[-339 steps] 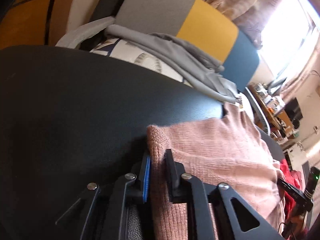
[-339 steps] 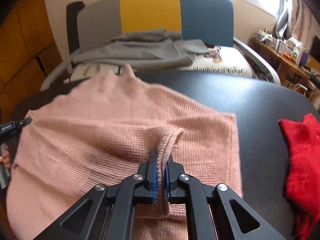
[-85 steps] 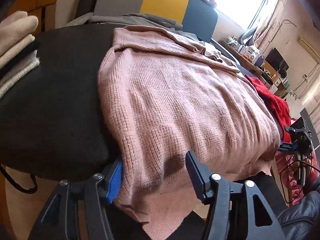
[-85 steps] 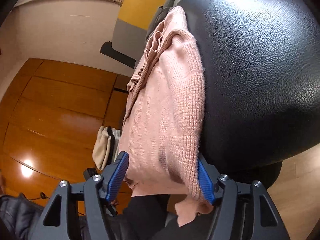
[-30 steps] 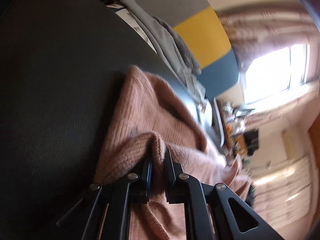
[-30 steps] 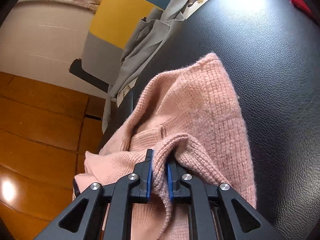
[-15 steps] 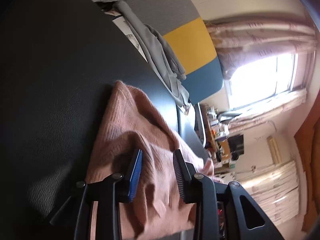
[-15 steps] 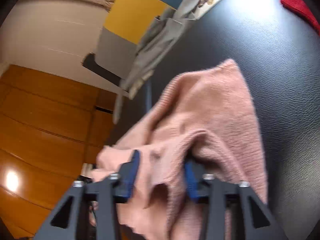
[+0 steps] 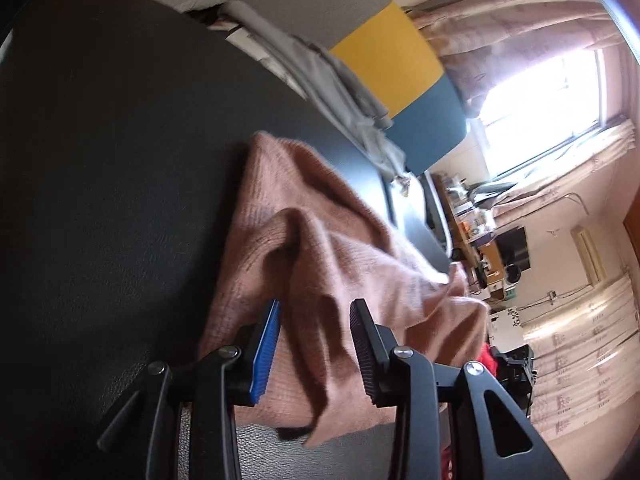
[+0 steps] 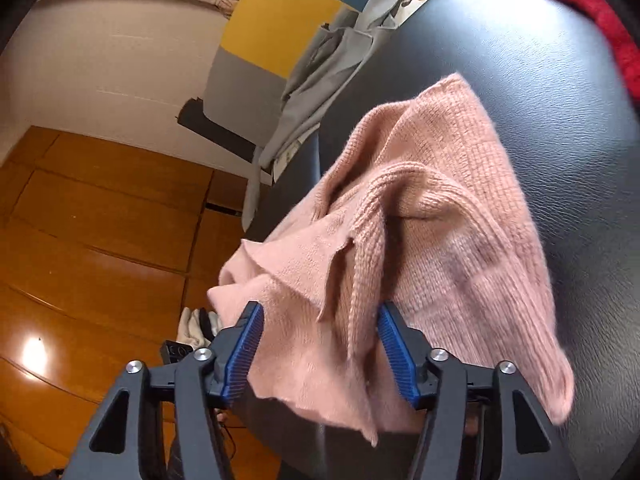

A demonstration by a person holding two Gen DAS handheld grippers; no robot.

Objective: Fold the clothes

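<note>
Both claws let go of a pink knit sweater [image 9: 320,280] bunched on the black leather tabletop [image 9: 100,160], its near edge drooping over the rim toward the cameras. The left claw [image 9: 314,344] has just been opening, its jaws now apart with a ridge of knit loose between them and neither pad pressing. The right claw [image 10: 320,344] has also just been opening and stands wider, with cloth between its blue pads, brushing them at most but not pinched.

In the left wrist view the sweater runs from 6 o'clock up to 12 o'clock; a grey garment [image 9: 332,80] hangs on the yellow-and-blue chair [image 9: 384,60] at 1 o'clock. In the right wrist view a red garment [image 10: 600,12] lies at 2 o'clock, well apart.

The release looks like the end of one fold, and the result seems lumpy. Done well, the claws would back straight out without snagging the loose knit, then flatten the raised ridge and pull the overhanging hem onto the tabletop before any further fold.
</note>
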